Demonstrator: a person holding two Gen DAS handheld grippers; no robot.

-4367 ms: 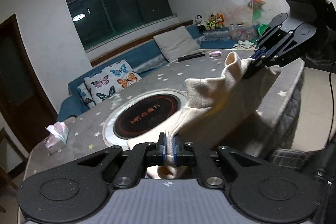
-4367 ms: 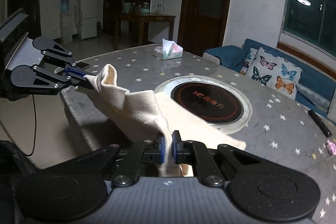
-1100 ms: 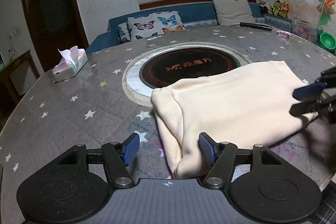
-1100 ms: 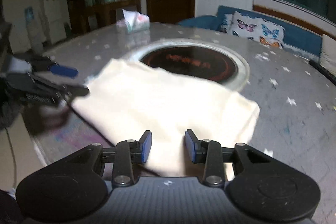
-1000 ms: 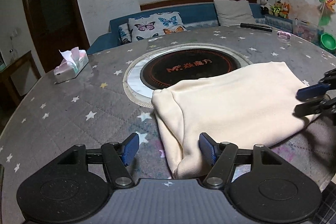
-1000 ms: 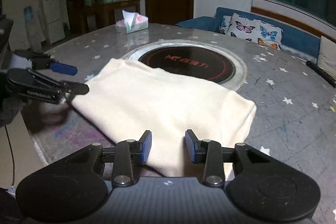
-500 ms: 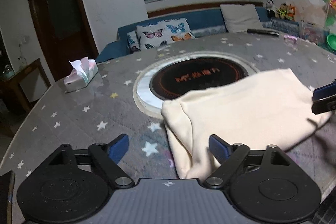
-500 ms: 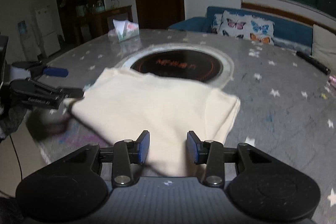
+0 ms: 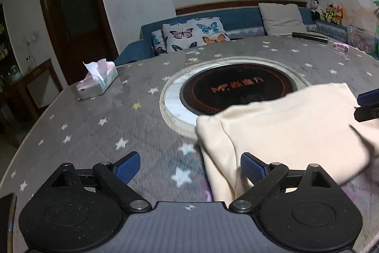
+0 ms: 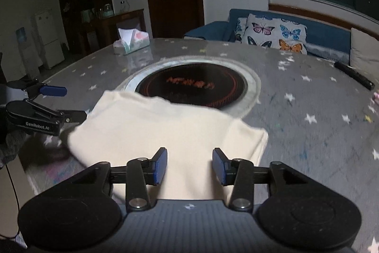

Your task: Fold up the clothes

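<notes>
A cream garment (image 9: 284,129) lies folded flat on the grey star-patterned round table (image 9: 94,120), partly over the rim of the black hotplate (image 9: 236,87). My left gripper (image 9: 190,167) is wide open and empty, with the garment's near left edge by its right finger. In the right wrist view the garment (image 10: 165,125) lies just beyond my right gripper (image 10: 189,166), which is open and empty. The left gripper also shows there at the left (image 10: 61,102), open beside the garment's corner. The right gripper's fingers (image 9: 368,96) show at the left view's right edge.
A tissue box (image 9: 97,84) stands at the table's far left; it also shows in the right wrist view (image 10: 131,40). A black remote (image 10: 354,76) and a small pink object (image 9: 341,46) lie near the far right. A blue sofa with butterfly cushions (image 9: 191,33) is behind the table.
Both grippers let go of the garment, which was laid flat on the table. In the last second both pulled back from it, and the left jaws opened wider.
</notes>
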